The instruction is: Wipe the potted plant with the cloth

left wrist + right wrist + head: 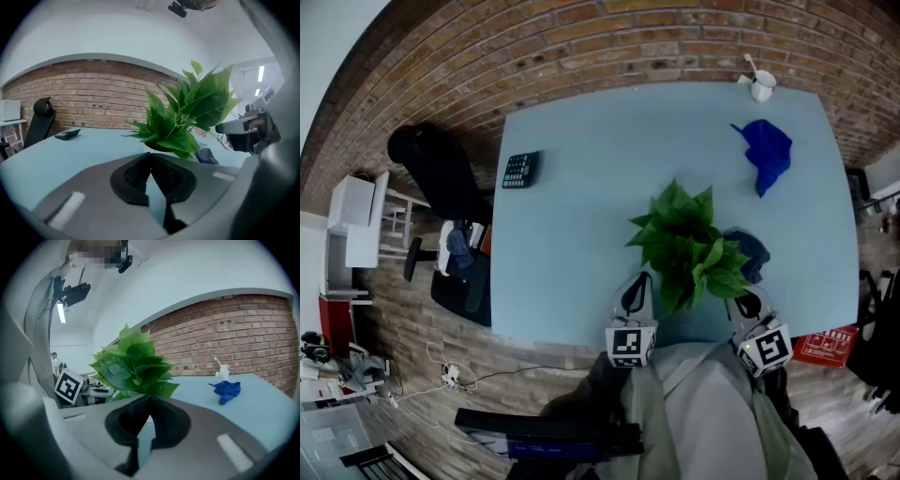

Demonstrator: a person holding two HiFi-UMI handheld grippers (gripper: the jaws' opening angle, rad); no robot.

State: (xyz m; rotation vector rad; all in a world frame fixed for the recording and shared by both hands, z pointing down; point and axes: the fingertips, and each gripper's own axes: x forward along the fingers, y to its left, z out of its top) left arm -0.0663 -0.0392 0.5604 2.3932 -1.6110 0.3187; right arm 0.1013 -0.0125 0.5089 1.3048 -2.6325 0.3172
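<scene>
The wiping looks not yet begun: the left gripper [635,298] and right gripper [748,305] are both closed on nothing, flanking the potted plant [686,246] at the tabletop's [581,206] near edge. The blue cloth [766,150] lies well apart, toward the far right corner. I'd say the next move is for one gripper to open and reach for it.

Table top [572,234]: smooth, matt, pale blue. Cloth [767,150], at 1 o'clock on it: soft, crumpled blue fabric. Potted plant [689,246] leaves: smooth, faintly glossy. Left gripper [151,155] and right gripper [150,398]: matt grey plastic shells, black pads [133,177], ribbed on the left one. Brick wall [581,47]: rough.
</scene>
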